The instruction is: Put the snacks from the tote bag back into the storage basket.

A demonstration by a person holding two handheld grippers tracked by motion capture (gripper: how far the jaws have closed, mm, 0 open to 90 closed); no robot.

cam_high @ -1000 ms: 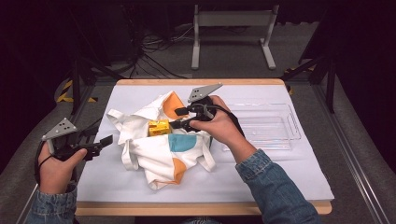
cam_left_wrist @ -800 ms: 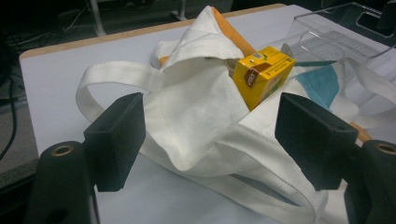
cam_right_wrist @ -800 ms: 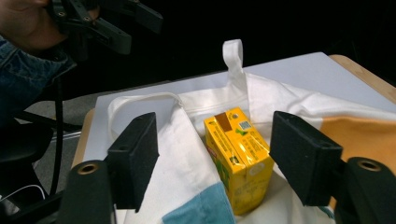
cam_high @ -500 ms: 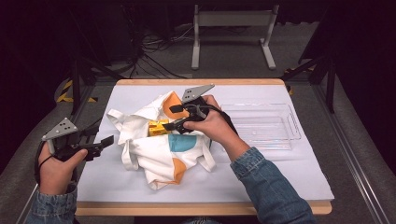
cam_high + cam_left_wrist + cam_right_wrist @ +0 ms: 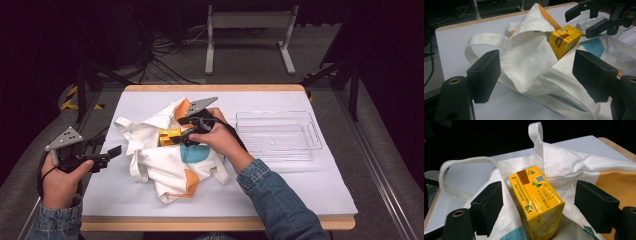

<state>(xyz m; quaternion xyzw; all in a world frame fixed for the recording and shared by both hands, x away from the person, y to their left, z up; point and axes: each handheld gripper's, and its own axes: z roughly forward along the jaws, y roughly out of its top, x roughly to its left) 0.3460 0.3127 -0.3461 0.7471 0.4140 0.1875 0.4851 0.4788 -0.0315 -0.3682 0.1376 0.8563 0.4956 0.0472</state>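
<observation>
I see the small yellow drink carton [image 5: 536, 200] lying on the crumpled white cloth tote bag [image 5: 167, 155], between my right gripper [image 5: 537, 205]'s spread jaws, untouched. My left gripper [image 5: 112, 151] hangs released beside the bag's left edge.

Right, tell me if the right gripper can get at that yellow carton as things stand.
Probably yes: the right gripper is open with the yellow carton between its jaws, and the tote bag lies beneath, not across it.

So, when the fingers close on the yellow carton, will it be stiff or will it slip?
The yellow carton looks boxy with sharp edges, so probably stiff. Its glossy film may slip somewhat. Resting on the soft white bag, it could tip when pushed.
</observation>
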